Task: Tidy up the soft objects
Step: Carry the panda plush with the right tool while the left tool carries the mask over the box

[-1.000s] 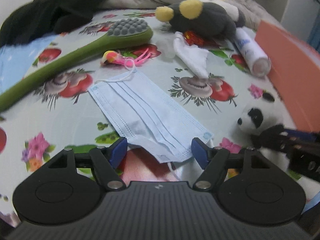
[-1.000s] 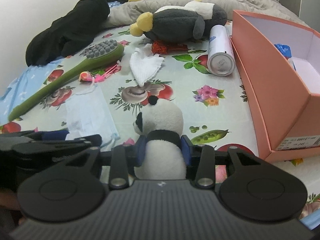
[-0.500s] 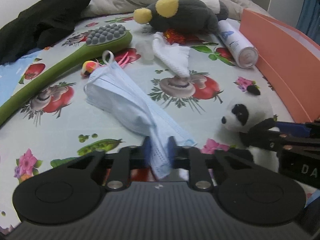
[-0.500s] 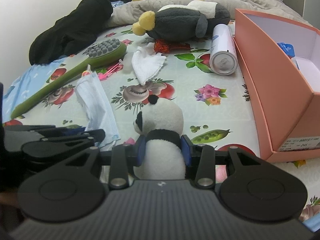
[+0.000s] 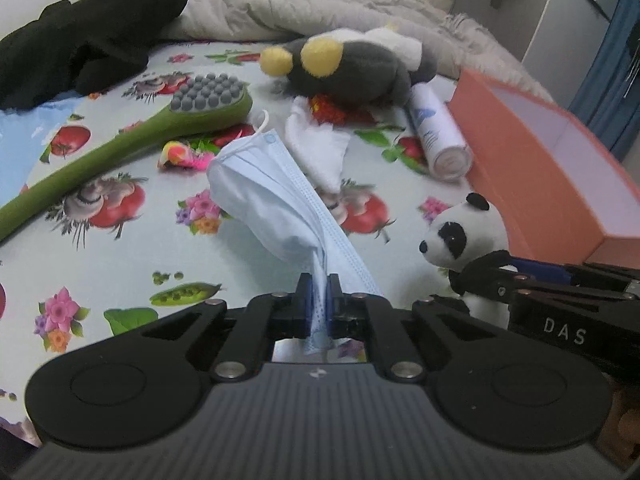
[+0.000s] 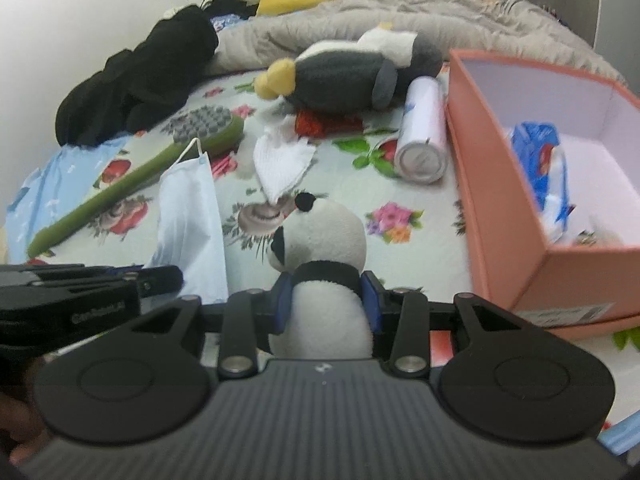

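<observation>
Left wrist view: left hand-held gripper (image 5: 319, 294) is pinching the face mask (image 5: 264, 196), lifting it off the bed (image 5: 100, 264).
Right hand-held gripper (image 6: 325, 300) is clasping the panda toy (image 6: 320, 248) beside the orange box (image 6: 496, 216); a spray can (image 6: 422, 140) is lying against the box's far corner.

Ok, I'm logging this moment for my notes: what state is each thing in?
Left gripper: shut on the face mask.
Face mask: pinched at one end, bunched.
Right gripper: shut on the panda.
Panda: upright, gripped at its body.
Box: open, blue-and-white packet inside.
Bottle: lying on its side.
Penguin: lying down.
</observation>
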`<action>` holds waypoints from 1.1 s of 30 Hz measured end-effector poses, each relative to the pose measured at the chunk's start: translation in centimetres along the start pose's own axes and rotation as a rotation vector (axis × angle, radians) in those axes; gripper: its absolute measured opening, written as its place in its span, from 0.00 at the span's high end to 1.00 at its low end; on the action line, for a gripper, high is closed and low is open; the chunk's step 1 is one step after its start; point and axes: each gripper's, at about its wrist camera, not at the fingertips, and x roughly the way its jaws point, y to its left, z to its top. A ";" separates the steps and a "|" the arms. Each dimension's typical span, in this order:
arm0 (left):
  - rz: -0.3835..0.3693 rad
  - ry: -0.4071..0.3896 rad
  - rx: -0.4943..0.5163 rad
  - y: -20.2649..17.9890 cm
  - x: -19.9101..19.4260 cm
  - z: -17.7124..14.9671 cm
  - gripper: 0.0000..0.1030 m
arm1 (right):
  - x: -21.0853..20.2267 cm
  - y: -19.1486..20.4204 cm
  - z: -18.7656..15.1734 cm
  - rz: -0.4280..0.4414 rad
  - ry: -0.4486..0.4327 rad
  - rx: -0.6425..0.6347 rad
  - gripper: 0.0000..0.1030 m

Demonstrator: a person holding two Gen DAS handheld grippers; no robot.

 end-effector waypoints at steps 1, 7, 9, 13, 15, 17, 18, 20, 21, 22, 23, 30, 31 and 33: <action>-0.007 -0.005 -0.004 -0.1 -0.5 0.3 0.92 | -0.5 -0.2 0.4 0.000 -0.008 0.001 0.61; -0.053 -0.043 0.017 -2.1 -4.2 3.0 0.92 | -3.8 -1.3 2.6 -0.007 -0.067 0.018 0.61; -0.072 -0.062 0.023 -2.8 -5.4 4.0 0.92 | -4.9 -1.7 3.5 -0.007 -0.091 0.023 0.61; -0.107 -0.108 0.037 -4.6 -7.5 6.0 0.92 | -7.1 -2.5 5.0 -0.007 -0.146 0.023 0.61; -0.127 -0.126 0.040 -5.5 -8.3 6.9 0.92 | -8.0 -3.0 5.8 -0.010 -0.163 0.026 0.61; -0.149 -0.142 0.038 -6.4 -9.0 7.9 0.92 | -8.9 -3.6 6.5 -0.006 -0.185 0.033 0.61; -0.158 -0.149 0.038 -6.9 -9.3 8.3 0.92 | -9.4 -3.8 6.8 -0.008 -0.195 0.035 0.61; -0.174 -0.164 0.041 -7.8 -9.9 9.1 0.92 | -10.3 -4.4 7.5 -0.013 -0.215 0.035 0.61; -0.184 -0.170 0.045 -8.3 -10.1 9.5 0.92 | -10.6 -4.7 7.7 -0.014 -0.222 0.036 0.61; -0.192 -0.176 0.051 -8.9 -10.3 9.9 0.92 | -11.0 -5.1 8.0 -0.015 -0.232 0.039 0.61; -0.201 -0.184 0.057 -9.5 -10.5 10.4 0.92 | -11.3 -5.5 8.2 -0.018 -0.240 0.040 0.61; -0.278 -0.221 0.074 -13.7 -10.2 13.3 0.92 | -12.7 -9.4 9.9 -0.066 -0.279 0.069 0.61; -0.286 -0.222 0.080 -14.5 -10.0 13.7 0.92 | -12.7 -10.0 10.0 -0.075 -0.282 0.073 0.61; -0.297 -0.223 0.091 -15.9 -9.4 14.4 0.92 | -12.8 -11.3 10.4 -0.092 -0.287 0.083 0.61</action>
